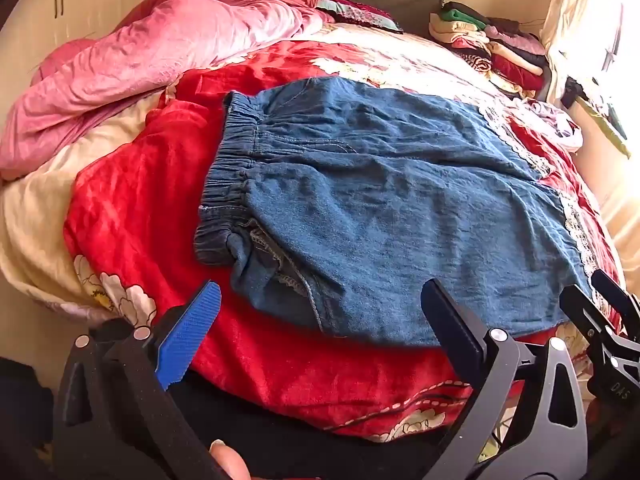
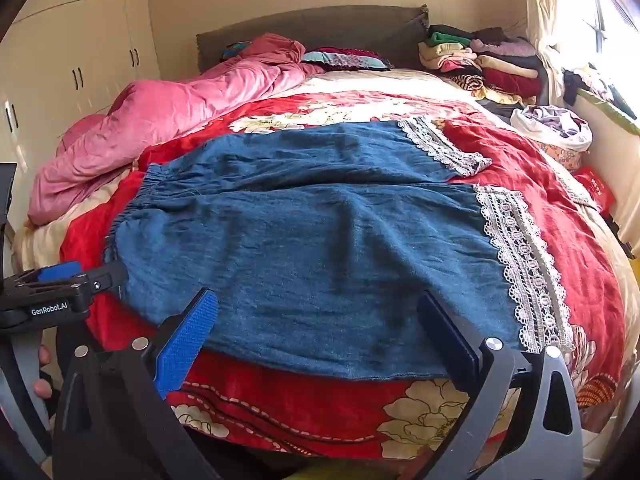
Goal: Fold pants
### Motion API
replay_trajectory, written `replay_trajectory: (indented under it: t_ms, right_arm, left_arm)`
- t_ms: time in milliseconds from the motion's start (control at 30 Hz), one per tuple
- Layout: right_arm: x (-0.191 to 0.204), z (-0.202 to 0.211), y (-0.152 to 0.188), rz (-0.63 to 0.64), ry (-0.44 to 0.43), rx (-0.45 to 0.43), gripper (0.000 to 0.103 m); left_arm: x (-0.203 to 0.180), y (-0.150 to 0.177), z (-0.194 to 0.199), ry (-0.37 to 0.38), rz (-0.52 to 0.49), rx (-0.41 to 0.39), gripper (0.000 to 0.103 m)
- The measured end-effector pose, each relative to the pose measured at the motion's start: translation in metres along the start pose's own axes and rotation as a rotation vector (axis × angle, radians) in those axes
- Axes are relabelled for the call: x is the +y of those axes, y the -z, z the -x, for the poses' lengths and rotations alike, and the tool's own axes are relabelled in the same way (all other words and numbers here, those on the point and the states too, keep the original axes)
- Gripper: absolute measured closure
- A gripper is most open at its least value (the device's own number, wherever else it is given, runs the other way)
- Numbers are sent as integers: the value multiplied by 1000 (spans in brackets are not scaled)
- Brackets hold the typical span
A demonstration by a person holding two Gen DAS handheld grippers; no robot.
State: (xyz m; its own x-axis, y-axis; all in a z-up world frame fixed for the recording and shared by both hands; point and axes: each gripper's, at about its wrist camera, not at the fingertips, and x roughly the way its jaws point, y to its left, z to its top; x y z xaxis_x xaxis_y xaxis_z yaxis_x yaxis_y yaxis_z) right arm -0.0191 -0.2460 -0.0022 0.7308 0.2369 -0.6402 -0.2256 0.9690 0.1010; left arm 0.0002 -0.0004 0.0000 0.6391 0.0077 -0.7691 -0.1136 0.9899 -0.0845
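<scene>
Blue denim pants [image 1: 380, 208] with an elastic waistband [image 1: 228, 176] at the left and white lace cuffs [image 2: 516, 264] at the right lie spread flat across the red floral blanket [image 1: 132, 216]. They also show in the right wrist view [image 2: 304, 240]. My left gripper [image 1: 320, 312] is open and empty, just above the pants' near edge by the waist end. My right gripper [image 2: 316, 320] is open and empty over the near edge of the near leg. Each gripper shows at the edge of the other's view.
A crumpled pink duvet [image 1: 140, 64] lies at the back left of the bed. A stack of folded clothes [image 2: 480, 60] sits at the back right by the headboard [image 2: 320, 24]. A white bag of garments [image 2: 552, 124] lies near the window side. Wardrobes [image 2: 72, 56] stand at the left.
</scene>
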Motion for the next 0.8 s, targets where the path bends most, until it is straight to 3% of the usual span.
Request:
replay_trajectory:
  t_ms: [800]
  right_arm:
    - [5, 3, 0, 18, -1, -9, 4]
  left_arm:
    - [-6, 0, 1, 13, -20, -6, 9]
